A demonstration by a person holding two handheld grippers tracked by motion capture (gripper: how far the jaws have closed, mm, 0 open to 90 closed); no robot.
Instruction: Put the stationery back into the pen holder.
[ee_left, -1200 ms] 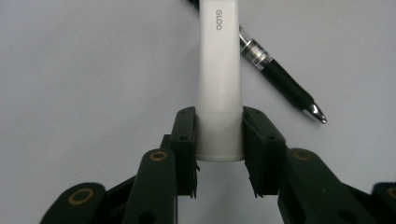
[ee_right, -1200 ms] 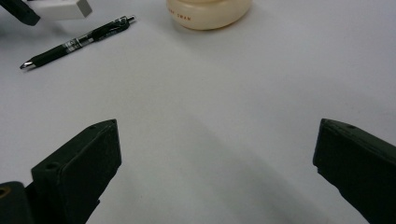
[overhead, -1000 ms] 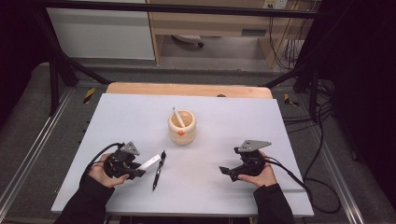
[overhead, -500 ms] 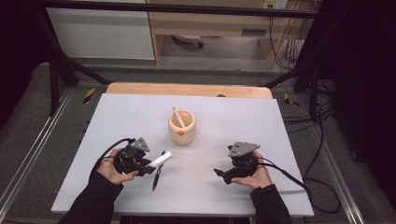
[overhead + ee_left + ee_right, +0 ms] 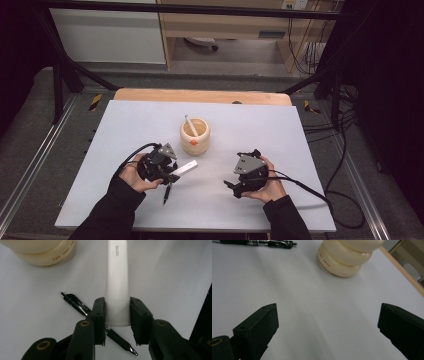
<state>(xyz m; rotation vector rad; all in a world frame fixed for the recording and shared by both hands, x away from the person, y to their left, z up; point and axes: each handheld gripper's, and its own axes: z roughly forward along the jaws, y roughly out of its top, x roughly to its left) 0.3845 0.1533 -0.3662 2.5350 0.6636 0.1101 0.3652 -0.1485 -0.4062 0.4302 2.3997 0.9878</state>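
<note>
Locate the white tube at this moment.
In the high view the white tube sits left of centre, clamped in the left gripper, just above the black pen and pointing toward the cream cup.

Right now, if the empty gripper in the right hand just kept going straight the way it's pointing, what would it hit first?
Probably the cream holder. The right gripper, jaws wide open, faces bare white table, with the holder ahead, slightly right of centre. The black pen lies off to the left, likely missed.

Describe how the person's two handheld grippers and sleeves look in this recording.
Both the left gripper and the right gripper are black, each topped by a grey three-cornered plate and trailing a black cable. Their jaws end in flat black pads. The person wears dark long sleeves.
</note>
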